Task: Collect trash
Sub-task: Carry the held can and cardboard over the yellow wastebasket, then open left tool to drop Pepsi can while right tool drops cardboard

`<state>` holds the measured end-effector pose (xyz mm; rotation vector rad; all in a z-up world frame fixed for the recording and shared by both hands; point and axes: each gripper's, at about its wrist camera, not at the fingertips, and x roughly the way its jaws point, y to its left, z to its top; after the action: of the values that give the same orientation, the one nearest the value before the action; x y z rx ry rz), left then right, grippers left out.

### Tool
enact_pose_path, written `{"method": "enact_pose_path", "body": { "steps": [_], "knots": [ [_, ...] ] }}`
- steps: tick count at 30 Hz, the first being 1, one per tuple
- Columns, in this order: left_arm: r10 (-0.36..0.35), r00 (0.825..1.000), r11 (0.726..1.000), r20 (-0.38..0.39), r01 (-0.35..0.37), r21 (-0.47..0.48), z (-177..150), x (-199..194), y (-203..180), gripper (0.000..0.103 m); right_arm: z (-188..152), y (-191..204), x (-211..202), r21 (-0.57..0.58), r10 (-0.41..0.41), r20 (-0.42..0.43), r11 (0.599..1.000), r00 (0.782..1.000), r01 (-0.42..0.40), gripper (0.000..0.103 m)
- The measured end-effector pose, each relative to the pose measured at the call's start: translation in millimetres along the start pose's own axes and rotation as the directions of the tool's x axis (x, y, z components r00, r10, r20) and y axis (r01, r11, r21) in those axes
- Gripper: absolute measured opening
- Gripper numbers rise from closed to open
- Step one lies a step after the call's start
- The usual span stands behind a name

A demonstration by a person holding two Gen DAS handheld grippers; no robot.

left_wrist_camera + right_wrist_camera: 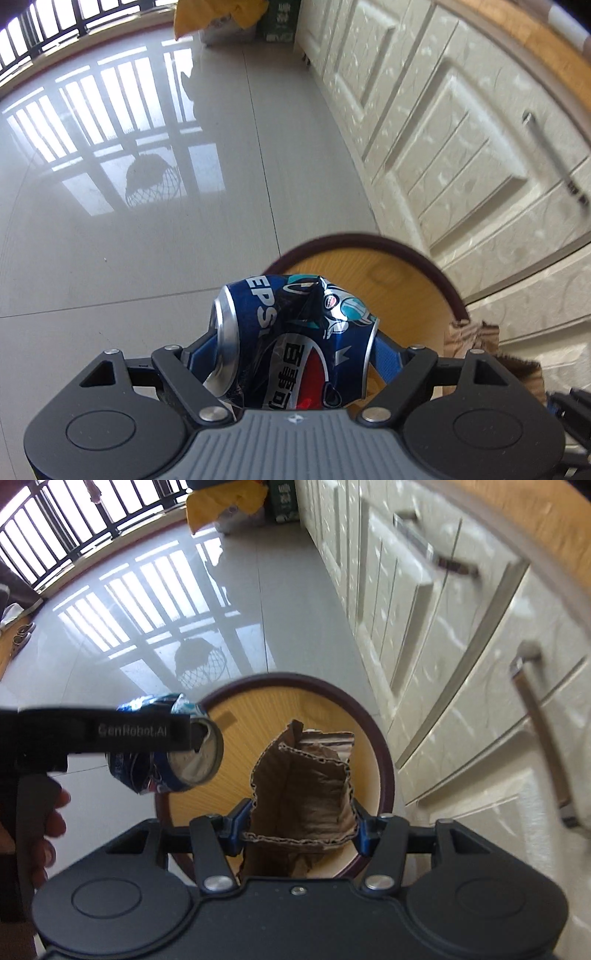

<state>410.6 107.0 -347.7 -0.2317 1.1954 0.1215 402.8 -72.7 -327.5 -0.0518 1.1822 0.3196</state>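
My left gripper (293, 350) is shut on a crushed blue Pepsi can (295, 339), held above the floor beside a round bin with a dark rim and wood-coloured inside (388, 269). In the right wrist view the can (177, 749) and the left gripper (184, 731) hang over the bin's left rim (295, 679). My right gripper (301, 827) is shut on a torn piece of brown corrugated cardboard (306, 782), held over the bin's opening. The cardboard's edge also shows at the right of the left wrist view (476, 339).
White cabinet doors with metal handles (543, 738) run along the right. Glossy grey floor tiles (147, 221) stretch ahead to a balcony railing (55, 528). A yellow bag (221, 502) and a green box (282, 500) stand at the far end.
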Motion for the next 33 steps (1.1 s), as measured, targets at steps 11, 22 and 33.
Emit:
{"method": "enact_pose_path", "body": {
  "steps": [11, 22, 33],
  "knots": [
    [-0.035, 0.999, 0.999, 0.013, 0.034, 0.033, 7.6, 22.0, 0.7, 0.085, 1.2, -17.6, 69.1, 0.069, 0.077, -0.107, 0.995, 0.991, -0.069, 0.057],
    [-0.135, 0.99, 0.99, -0.036, 0.136, 0.03, 13.6, 36.0, -20.2, 0.085, -0.5, -7.0, 68.2, 0.043, 0.133, -0.133, 0.991, 0.982, -0.128, 0.091],
    [-0.18, 0.981, 0.983, -0.077, 0.177, -0.039, 7.5, 50.3, -19.3, 0.088, -4.5, -3.2, 58.6, -0.048, 0.13, -0.166, 0.989, 0.978, -0.14, 0.101]
  ]
}}
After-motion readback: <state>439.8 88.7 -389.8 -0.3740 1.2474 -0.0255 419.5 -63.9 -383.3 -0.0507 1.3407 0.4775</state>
